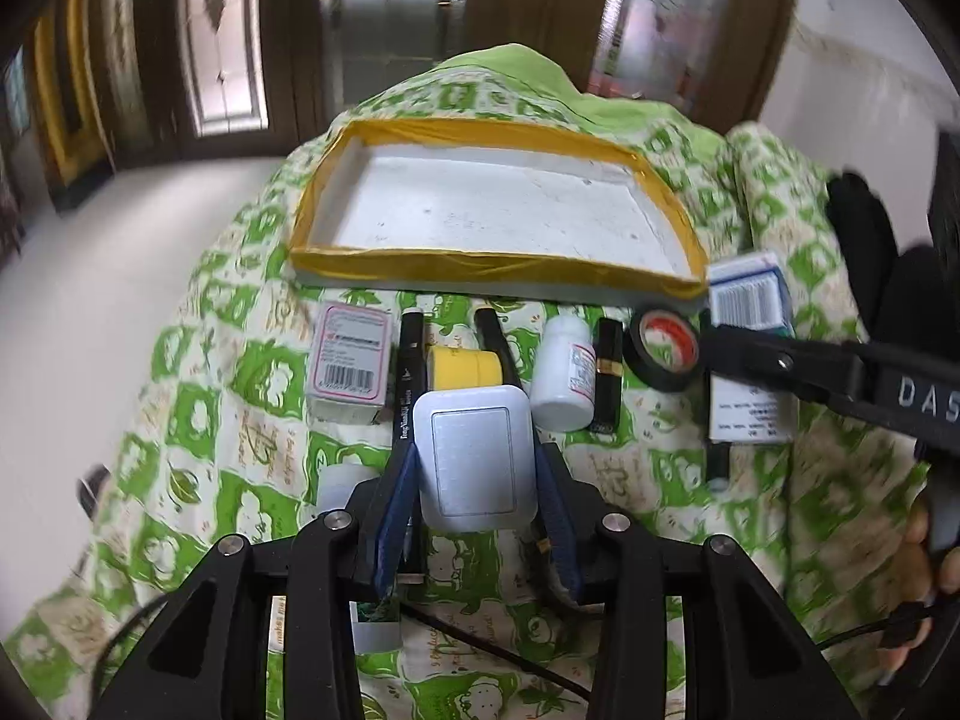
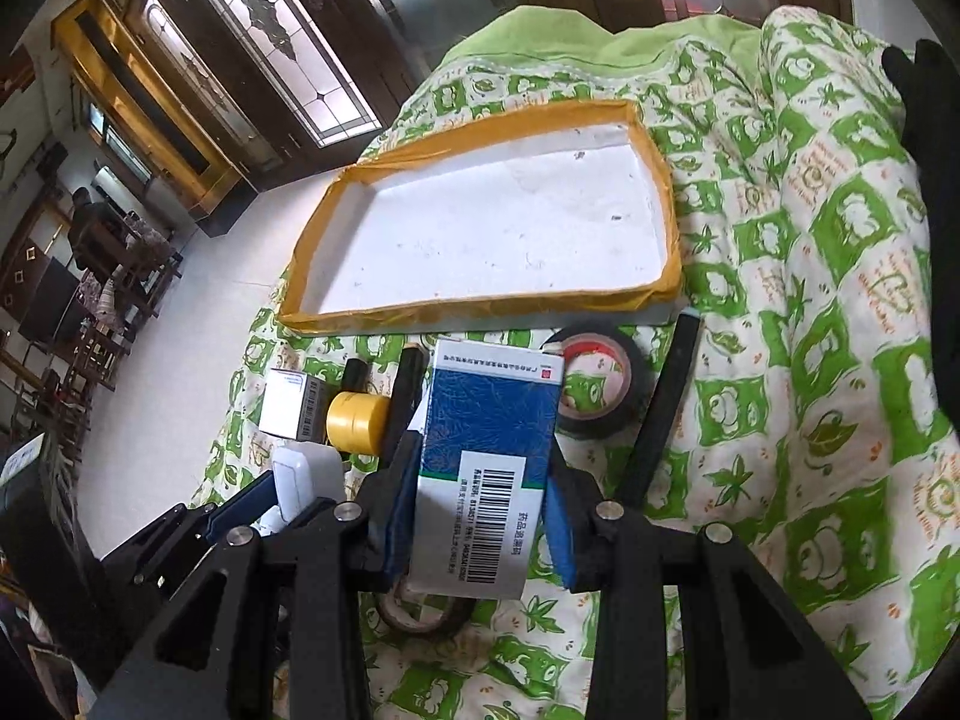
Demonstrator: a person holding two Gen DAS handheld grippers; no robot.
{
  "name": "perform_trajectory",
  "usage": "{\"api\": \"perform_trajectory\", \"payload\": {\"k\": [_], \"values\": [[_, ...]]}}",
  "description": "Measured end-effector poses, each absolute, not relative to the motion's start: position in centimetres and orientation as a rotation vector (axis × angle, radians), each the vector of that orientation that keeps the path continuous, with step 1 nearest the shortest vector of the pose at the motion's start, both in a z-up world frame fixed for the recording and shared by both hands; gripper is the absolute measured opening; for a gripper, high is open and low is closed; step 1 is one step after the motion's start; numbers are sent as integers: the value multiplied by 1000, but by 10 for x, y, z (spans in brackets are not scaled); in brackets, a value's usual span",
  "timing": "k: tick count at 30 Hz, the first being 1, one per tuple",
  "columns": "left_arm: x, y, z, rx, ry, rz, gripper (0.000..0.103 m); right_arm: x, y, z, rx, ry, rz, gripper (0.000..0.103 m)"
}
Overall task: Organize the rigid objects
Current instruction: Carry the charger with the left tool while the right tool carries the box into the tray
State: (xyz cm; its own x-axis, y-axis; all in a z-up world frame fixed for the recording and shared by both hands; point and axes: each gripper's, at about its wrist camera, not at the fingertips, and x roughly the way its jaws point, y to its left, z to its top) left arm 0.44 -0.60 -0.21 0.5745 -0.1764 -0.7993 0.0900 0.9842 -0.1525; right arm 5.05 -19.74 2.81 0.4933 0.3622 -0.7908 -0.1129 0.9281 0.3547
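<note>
My left gripper [image 1: 477, 456] is shut on a white rounded case [image 1: 474, 480], its blue pads pressing both long sides above the green patterned cloth. My right gripper [image 2: 486, 450] is shut on a blue-and-white medicine box [image 2: 489, 420] with a barcode, lifted off the cloth. In the left wrist view that box [image 1: 747, 300] hangs at the tray's near right corner. The white tray with the yellow taped rim [image 1: 492, 261] [image 2: 480, 306] lies beyond both grippers with nothing inside. In the right wrist view the white case [image 2: 300, 477] shows at the lower left.
On the cloth before the tray lie a pink-and-white box [image 1: 348, 369], a black pen [image 1: 408, 372], a yellow jar [image 1: 462, 366], a white bottle [image 1: 561, 378], a black lipstick [image 1: 606, 384] and a black tape roll [image 1: 663, 351]. A clear tape roll [image 2: 420, 615] lies under my right gripper.
</note>
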Motion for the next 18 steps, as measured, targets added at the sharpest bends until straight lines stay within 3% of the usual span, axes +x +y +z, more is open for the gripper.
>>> {"api": "perform_trajectory", "payload": {"k": [18], "values": [[60,16,38,-297,940,-226,43,88,-219,46,258,972,277,36]]}}
